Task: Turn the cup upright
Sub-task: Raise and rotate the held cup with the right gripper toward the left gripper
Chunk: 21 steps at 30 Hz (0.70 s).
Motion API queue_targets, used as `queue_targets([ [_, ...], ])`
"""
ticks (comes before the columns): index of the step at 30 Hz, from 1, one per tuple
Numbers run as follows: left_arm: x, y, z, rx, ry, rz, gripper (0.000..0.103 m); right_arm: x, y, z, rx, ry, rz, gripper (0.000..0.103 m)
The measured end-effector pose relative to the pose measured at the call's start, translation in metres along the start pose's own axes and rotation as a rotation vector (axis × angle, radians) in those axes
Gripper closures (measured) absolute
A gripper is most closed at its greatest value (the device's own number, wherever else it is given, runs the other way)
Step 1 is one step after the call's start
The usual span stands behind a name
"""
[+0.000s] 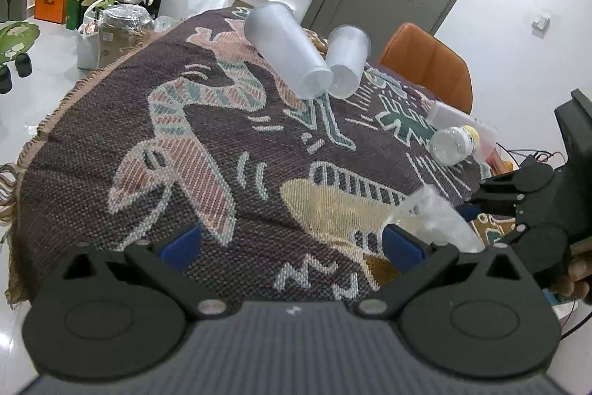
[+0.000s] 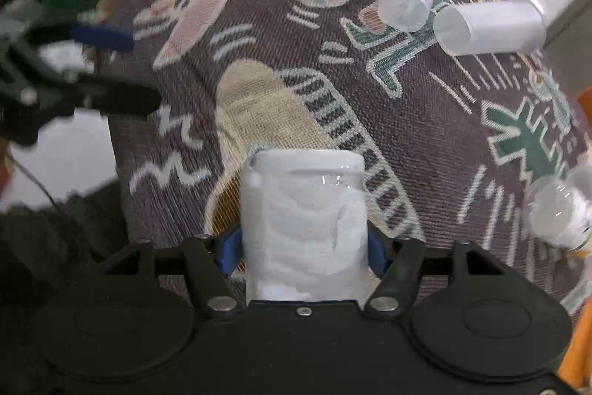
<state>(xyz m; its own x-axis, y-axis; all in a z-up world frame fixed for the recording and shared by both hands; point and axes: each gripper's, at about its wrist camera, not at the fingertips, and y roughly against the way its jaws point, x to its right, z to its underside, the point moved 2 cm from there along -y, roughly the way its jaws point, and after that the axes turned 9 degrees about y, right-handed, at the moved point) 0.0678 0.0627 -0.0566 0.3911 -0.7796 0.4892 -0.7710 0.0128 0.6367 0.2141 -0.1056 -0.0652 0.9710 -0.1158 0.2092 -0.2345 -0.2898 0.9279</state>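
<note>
From the left wrist camera no readable writing shows on anything. The left gripper (image 1: 292,243) hangs above the patterned tablecloth (image 1: 207,143) with its blue-padded fingers spread wide and nothing between them. Two frosted cups lie on their sides at the far end of the cloth, the larger cup (image 1: 285,49) touching the smaller cup (image 1: 346,62) near their bases. A clear bottle with a yellow cap (image 1: 453,143) lies to the right, near an orange chair (image 1: 429,62). The right gripper (image 1: 518,202) shows at the right edge, a translucent cup (image 1: 433,221) in its grip.

From the right wrist camera, again no lettering can be read. The right gripper's blue pads (image 2: 229,252) pinch the translucent cup's sides, holding it just above the cloth, pointing away from the camera. The view is blurred.
</note>
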Motion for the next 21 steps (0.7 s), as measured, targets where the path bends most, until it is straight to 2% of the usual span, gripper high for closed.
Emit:
queue_targets([
  [4, 0.005, -0.002, -0.004, -0.003, -0.011, 0.002, 0.000, 0.004, 0.005, 0.006, 0.043, -0.045, 0.012, 0.019],
  [6, 0.008, -0.004, -0.006, -0.012, -0.004, 0.008, 0.000, 0.005, 0.012, 0.012, 0.074, -0.055, 0.018, 0.016],
  [14, 0.030, -0.006, -0.012, -0.034, 0.019, 0.019, 0.000, 0.013, 0.046, 0.042, 0.208, -0.168, 0.030, 0.009],
  [18, 0.038, -0.010, -0.012, -0.080, 0.105, 0.036, 0.000, 0.014, 0.063, 0.062, 0.295, -0.223, 0.060, 0.008],
  [21, 0.045, -0.013, -0.010, -0.134, 0.190, 0.094, 0.000, 0.017, 0.069, 0.080, 0.345, -0.280, 0.065, 0.008],
])
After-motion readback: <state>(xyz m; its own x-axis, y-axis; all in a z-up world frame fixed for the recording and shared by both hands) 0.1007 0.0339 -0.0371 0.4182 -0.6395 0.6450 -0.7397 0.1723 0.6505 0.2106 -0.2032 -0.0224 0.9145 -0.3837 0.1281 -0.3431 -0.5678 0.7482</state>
